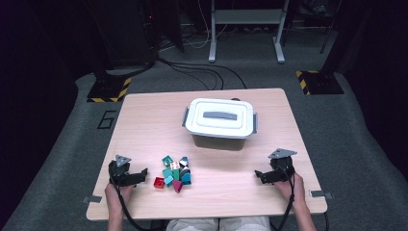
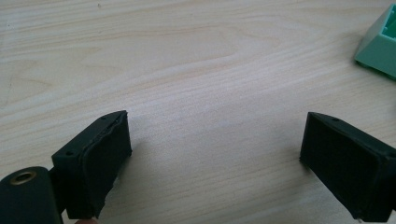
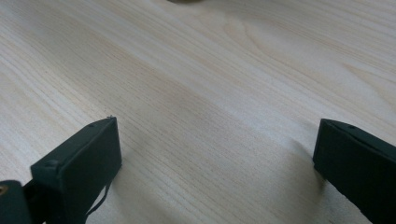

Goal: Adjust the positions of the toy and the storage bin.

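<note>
A white-lidded plastic box (image 1: 220, 122) with a grey handle stands closed at the middle back of the wooden table (image 1: 144, 120). A small heap of coloured toy bricks (image 1: 174, 174) lies near the front, left of centre. My left gripper (image 1: 139, 175) rests low on the table just left of the heap, open, with bare wood between its pads (image 2: 109, 163). A mint-green brick (image 2: 380, 44) shows at the upper right edge of the left gripper view. My right gripper (image 1: 262, 176) sits at the front right, open over bare wood, its pads (image 3: 84, 163) wide apart.
The floor beyond the table holds black cables (image 1: 192, 72), a white stand frame (image 1: 245, 29) and two yellow-and-black striped base plates (image 1: 110, 89). Metal clips (image 1: 91, 198) sit at the table's front corners. Bare tabletop lies between the bricks and my right gripper.
</note>
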The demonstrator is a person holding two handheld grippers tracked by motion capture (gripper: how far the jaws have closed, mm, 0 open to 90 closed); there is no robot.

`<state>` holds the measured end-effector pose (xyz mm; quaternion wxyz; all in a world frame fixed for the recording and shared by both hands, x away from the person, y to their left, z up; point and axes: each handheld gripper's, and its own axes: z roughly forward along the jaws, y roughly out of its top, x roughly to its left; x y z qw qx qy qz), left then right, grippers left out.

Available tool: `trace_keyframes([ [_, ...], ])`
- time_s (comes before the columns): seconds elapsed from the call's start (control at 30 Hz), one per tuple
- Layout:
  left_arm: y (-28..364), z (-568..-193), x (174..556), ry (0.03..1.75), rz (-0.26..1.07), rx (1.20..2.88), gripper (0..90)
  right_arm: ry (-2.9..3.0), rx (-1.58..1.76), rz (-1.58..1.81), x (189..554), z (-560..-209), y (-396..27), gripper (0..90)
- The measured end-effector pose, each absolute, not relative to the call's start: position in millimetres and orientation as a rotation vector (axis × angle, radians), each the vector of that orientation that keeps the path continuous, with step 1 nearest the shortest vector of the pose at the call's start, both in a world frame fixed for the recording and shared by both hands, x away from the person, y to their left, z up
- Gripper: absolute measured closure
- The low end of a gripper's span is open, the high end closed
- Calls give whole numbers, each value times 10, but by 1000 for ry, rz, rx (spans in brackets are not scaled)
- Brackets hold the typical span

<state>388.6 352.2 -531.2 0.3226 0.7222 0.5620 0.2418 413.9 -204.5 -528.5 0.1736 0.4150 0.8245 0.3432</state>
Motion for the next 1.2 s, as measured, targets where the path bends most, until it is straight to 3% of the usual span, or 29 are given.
trace_keyframes([
  [0.37,3522,-5311,3886,1469,634,1902,85,2328,1187,1016,4106,-5226,-2073,21],
  [1.2,3522,-5311,3885,1470,634,1900,85,2293,1006,1134,4198,-4373,-1837,35],
])
